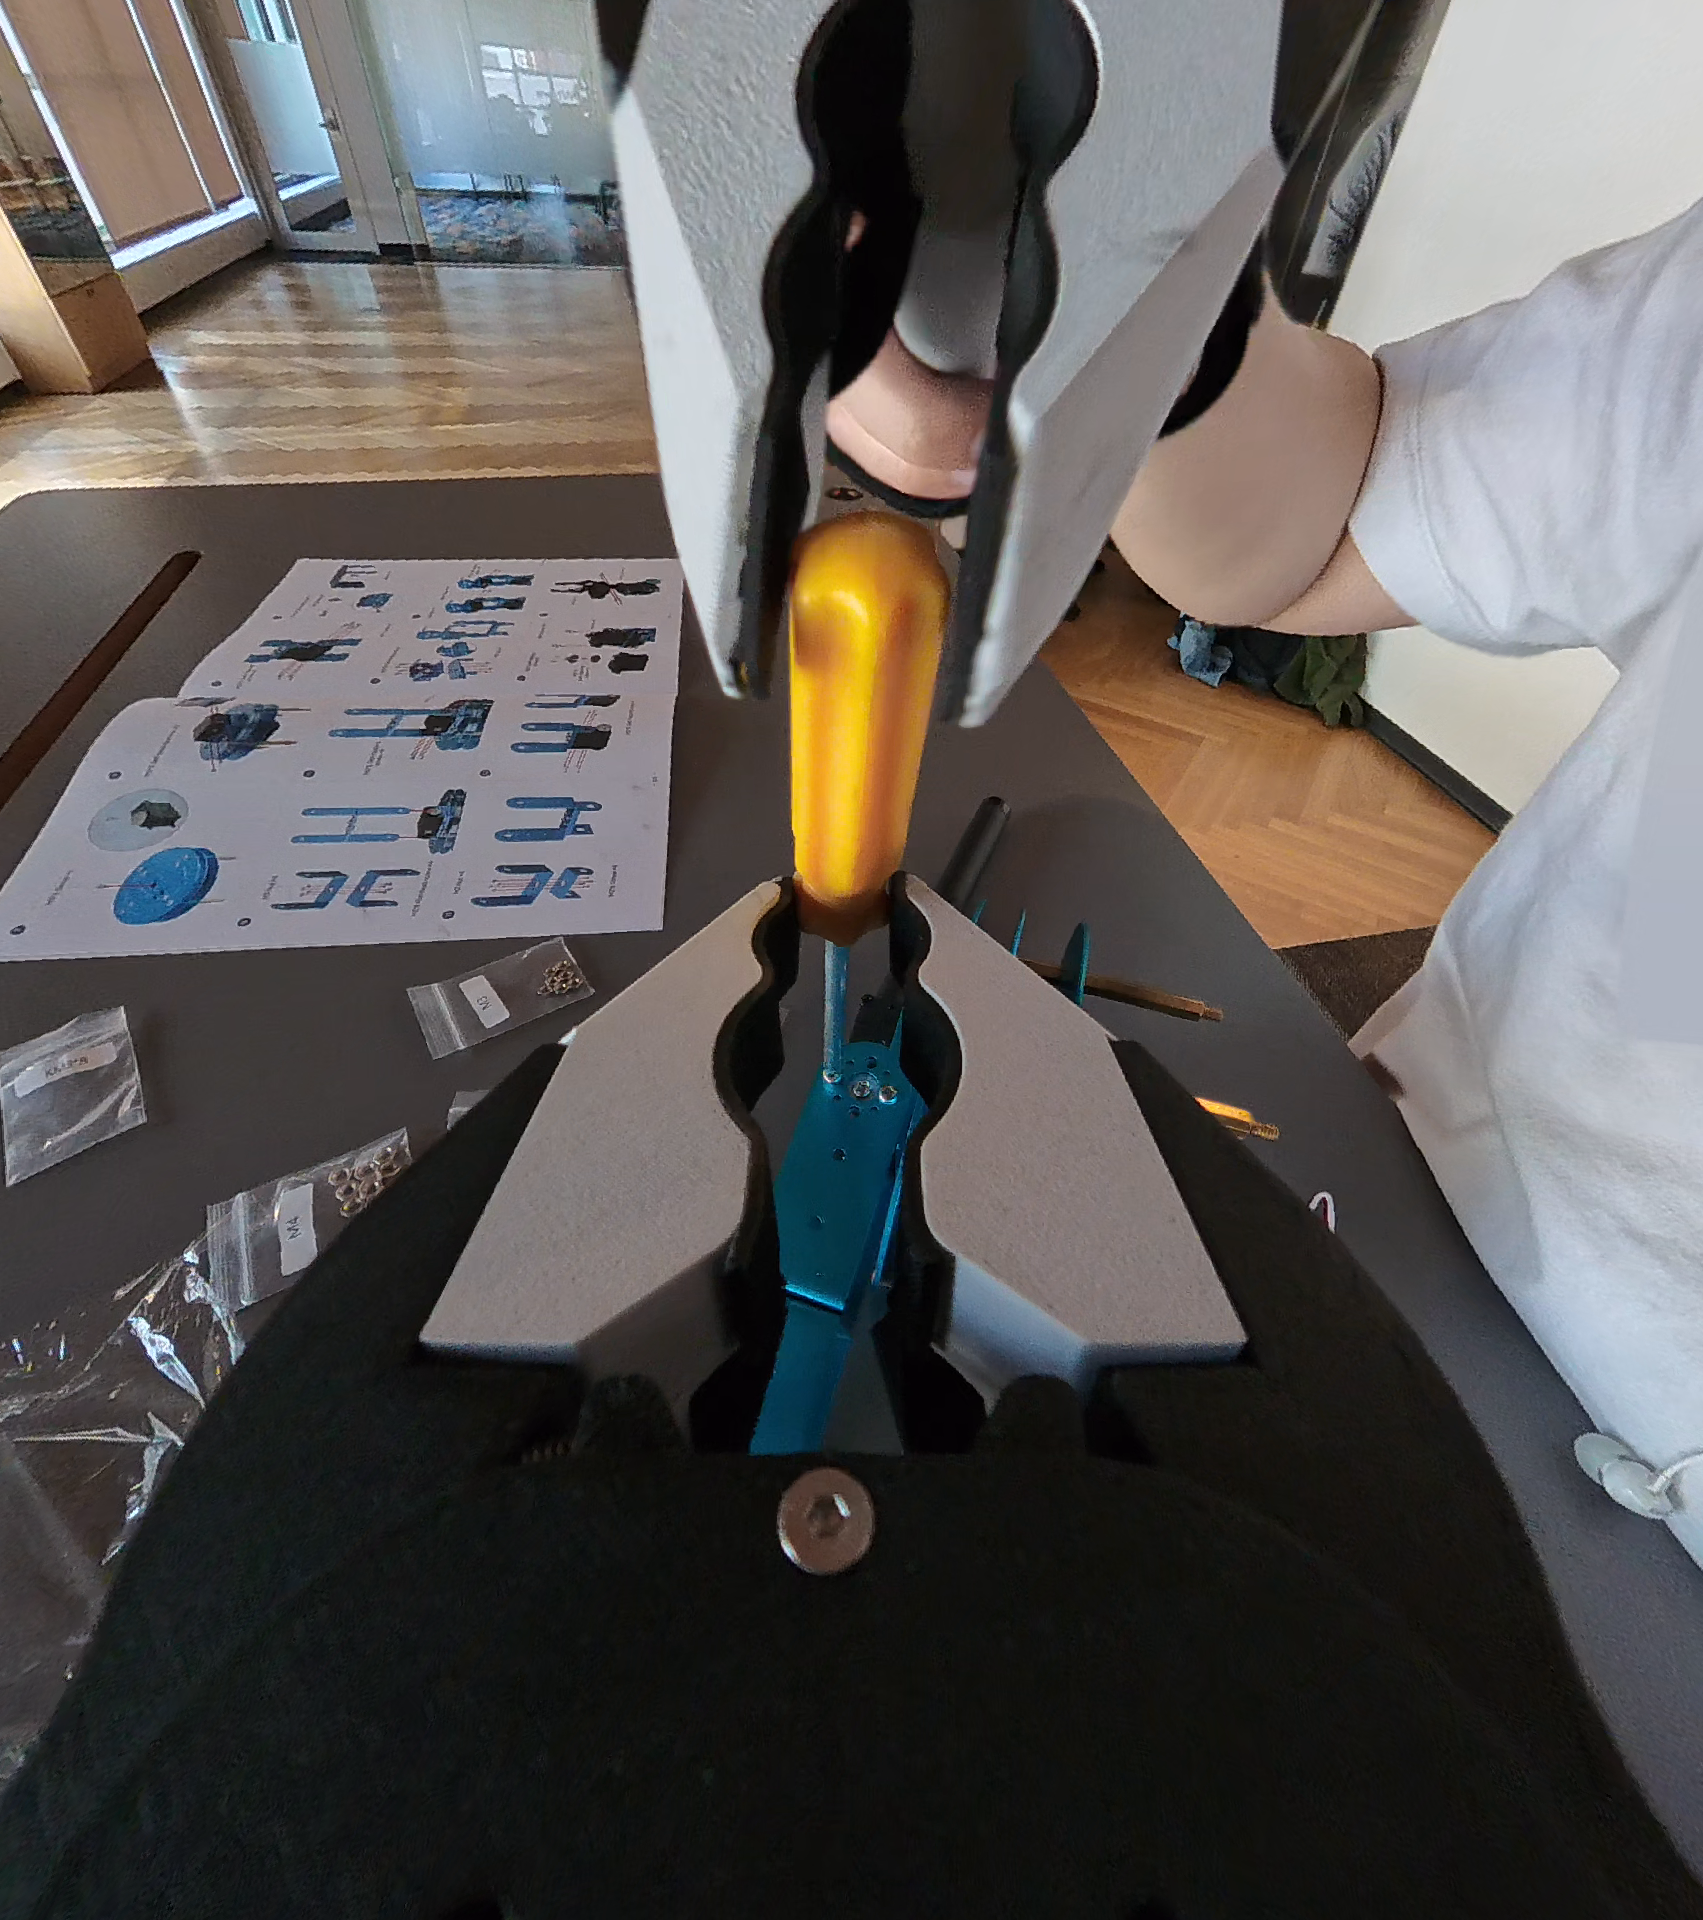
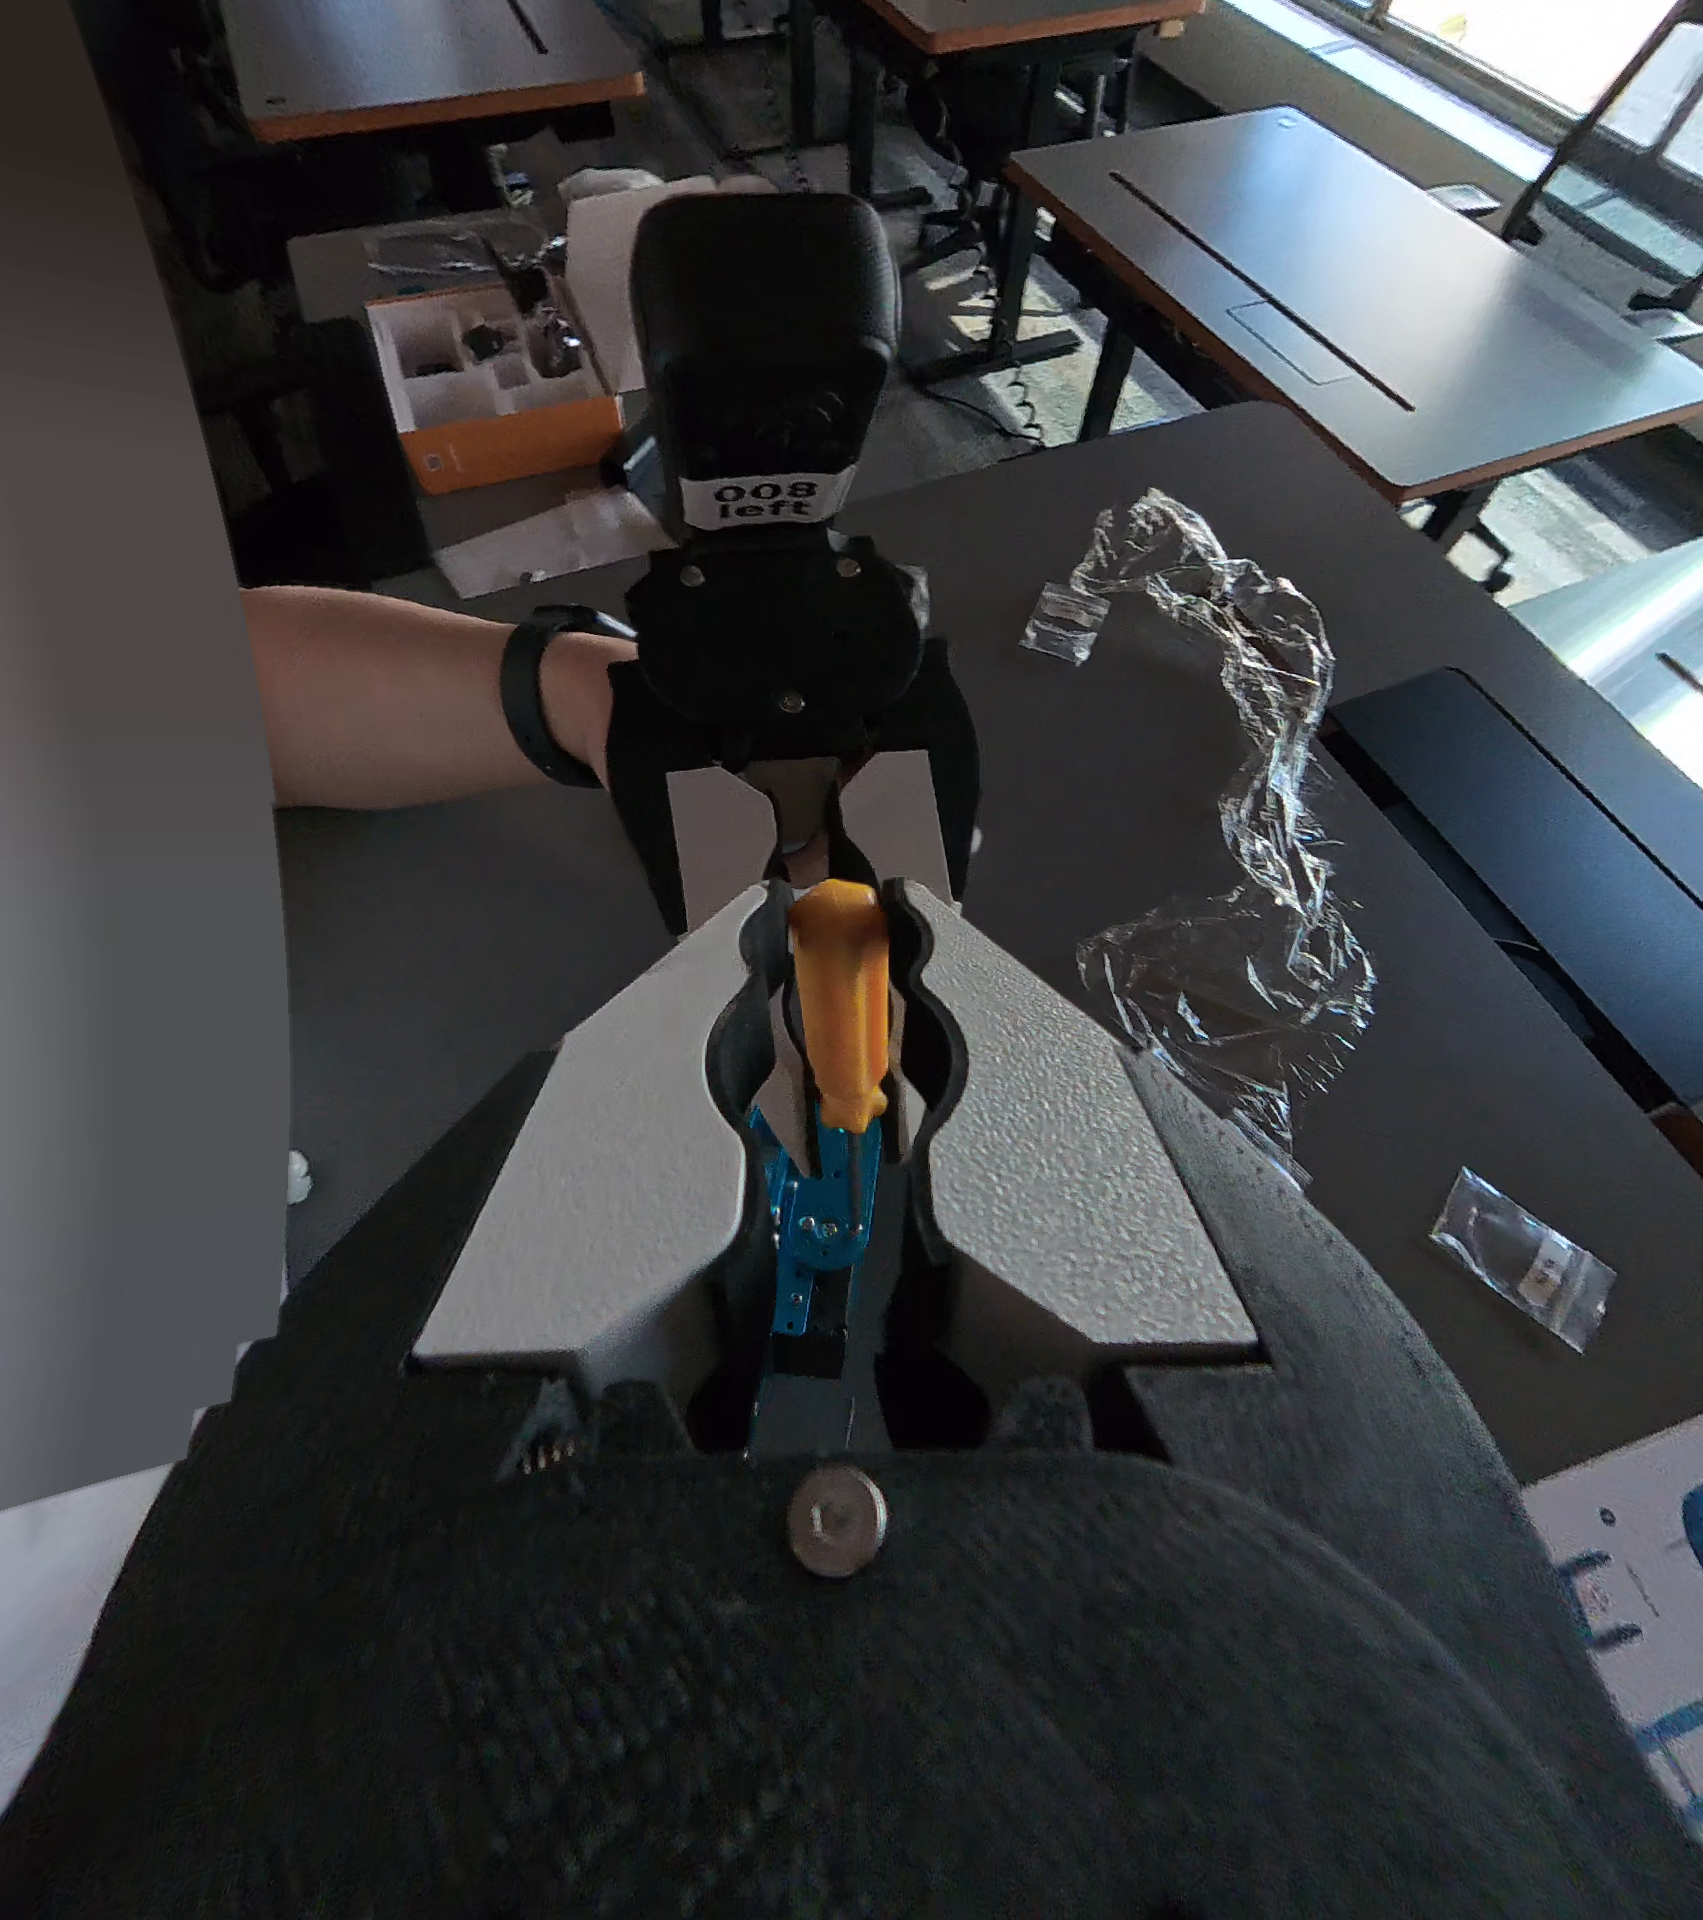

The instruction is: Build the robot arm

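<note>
Left wrist view: left claw (image 1: 842,904) clamps blue bracket (image 1: 842,1174) above dark surface (image 1: 327,1039); right claw (image 2: 831,904) grips yellow screwdriver (image 2: 839,1013), tip on a bracket screw. Fastening looks midway; hardware bags (image 1: 70,1089) unopened.

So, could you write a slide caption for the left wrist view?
Left gripper clamps a blue metal bracket while the right gripper holds a yellow-handled screwdriver on its screw.

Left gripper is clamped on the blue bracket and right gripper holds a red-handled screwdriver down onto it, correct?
Not quite: the screwdriver handle is yellow, not red, as both wrist views show. The rest stands: the left gripper is shut on the blue bracket, and the right gripper holds the screwdriver onto it.
</note>
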